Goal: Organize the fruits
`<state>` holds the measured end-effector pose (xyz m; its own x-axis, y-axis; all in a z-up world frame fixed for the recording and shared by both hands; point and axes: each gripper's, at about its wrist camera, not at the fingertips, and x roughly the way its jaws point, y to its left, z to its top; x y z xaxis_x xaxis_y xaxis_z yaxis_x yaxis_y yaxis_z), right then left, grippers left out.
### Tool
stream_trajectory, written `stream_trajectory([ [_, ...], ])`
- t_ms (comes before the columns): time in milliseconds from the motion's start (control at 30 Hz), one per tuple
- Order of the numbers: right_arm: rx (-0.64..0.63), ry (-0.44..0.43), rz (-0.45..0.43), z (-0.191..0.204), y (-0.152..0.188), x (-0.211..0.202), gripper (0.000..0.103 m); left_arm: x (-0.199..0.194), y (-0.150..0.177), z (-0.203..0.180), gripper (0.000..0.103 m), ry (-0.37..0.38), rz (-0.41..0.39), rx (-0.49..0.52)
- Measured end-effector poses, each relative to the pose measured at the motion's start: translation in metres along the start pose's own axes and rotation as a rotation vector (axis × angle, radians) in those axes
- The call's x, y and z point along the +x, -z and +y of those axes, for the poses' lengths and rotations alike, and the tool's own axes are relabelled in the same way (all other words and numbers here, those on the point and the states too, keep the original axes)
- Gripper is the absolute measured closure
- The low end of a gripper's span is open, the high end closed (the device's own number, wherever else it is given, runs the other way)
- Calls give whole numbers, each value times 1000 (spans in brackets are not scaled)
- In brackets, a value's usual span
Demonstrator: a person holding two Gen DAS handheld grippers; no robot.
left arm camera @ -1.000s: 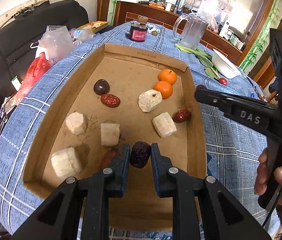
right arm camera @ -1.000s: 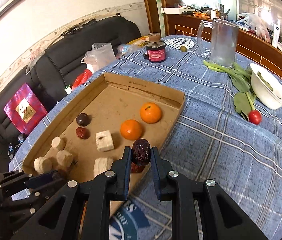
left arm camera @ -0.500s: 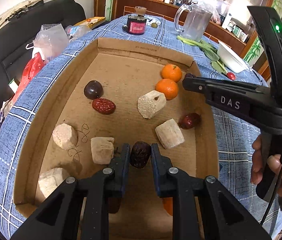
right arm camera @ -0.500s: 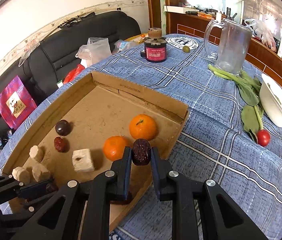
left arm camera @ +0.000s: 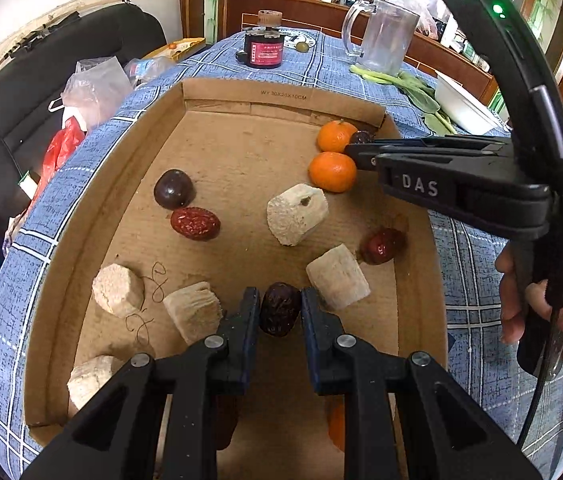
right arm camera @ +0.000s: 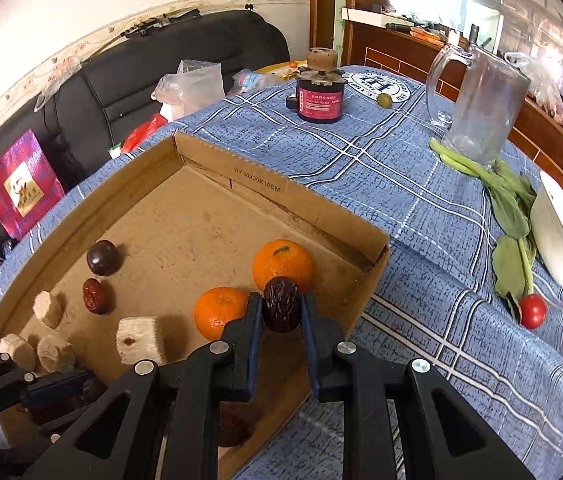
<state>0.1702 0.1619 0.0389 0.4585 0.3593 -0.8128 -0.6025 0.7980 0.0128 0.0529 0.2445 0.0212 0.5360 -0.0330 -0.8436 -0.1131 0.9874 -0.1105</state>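
Note:
A shallow cardboard tray (left arm camera: 81, 216) lies on the blue checked tablecloth. My left gripper (left arm camera: 280, 309) is shut on a dark wrinkled date (left arm camera: 279, 314) low over the tray's near part, between two pale cut chunks (left arm camera: 337, 277). My right gripper (right arm camera: 281, 308) is shut on another dark date (right arm camera: 281, 305) above the tray's right side, just in front of two oranges (right arm camera: 283, 264); in the left wrist view the right gripper (left arm camera: 355, 151) reaches in beside the oranges (left arm camera: 332, 171). A red date (left arm camera: 195, 223), a dark round fruit (left arm camera: 173, 194) and another red date (left arm camera: 381, 246) lie in the tray.
Beyond the tray stand a black-and-red cylinder (right arm camera: 319, 98) and a glass mug (right arm camera: 481, 112). Leafy greens (right arm camera: 509, 204), a white bowl (right arm camera: 561, 236) and a small red fruit (right arm camera: 533, 310) lie at the right. A dark sofa with plastic bags (right arm camera: 189, 84) stands at the left.
Both grippers moved forward over the tray, each still holding its date. The right gripper came from the tray's right edge to just in front of the two oranges.

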Motion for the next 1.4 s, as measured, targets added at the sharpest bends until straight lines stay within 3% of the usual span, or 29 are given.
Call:
stream_trajectory([
  [433, -84, 97, -8, 9, -1, 7, 82, 0, 1, -1, 82, -19, -3, 6],
  [633, -76, 110, 0, 12, 1, 3, 82, -5, 5, 0, 72, -14, -16, -3],
  [700, -71, 118, -6, 14, 3, -2, 80, -6, 7, 0, 64, -19, -19, -2],
  [767, -57, 114, -19, 15, 7, -11, 74, -9, 8, 0, 59, -21, -25, 0],
  [933, -30, 135, -55, 19, 21, -41, 72, -21, 11, -1, 53, 6, -47, 6],
  [1000, 4, 149, -66, 17, 30, -57, 66, -31, 14, -1, 45, 14, -70, 18],
  [1100, 76, 174, -83, 12, 49, -85, 49, -44, 17, -2, 33, 15, -105, 32],
  [1167, 133, 202, -79, 9, 65, -104, 25, -52, 18, -2, 29, 21, -122, 40],
  [1233, 188, 225, -64, 9, 80, -119, 11, -63, 21, 1, 28, 16, -147, 40],
  [1300, 247, 233, -46, 13, 100, -138, 10, -75, 24, 5, 15, -4, -173, 21],
  [1400, 297, 229, 12, 22, 127, -153, 5, -98, 36, 15, 11, -11, -231, -29],
])
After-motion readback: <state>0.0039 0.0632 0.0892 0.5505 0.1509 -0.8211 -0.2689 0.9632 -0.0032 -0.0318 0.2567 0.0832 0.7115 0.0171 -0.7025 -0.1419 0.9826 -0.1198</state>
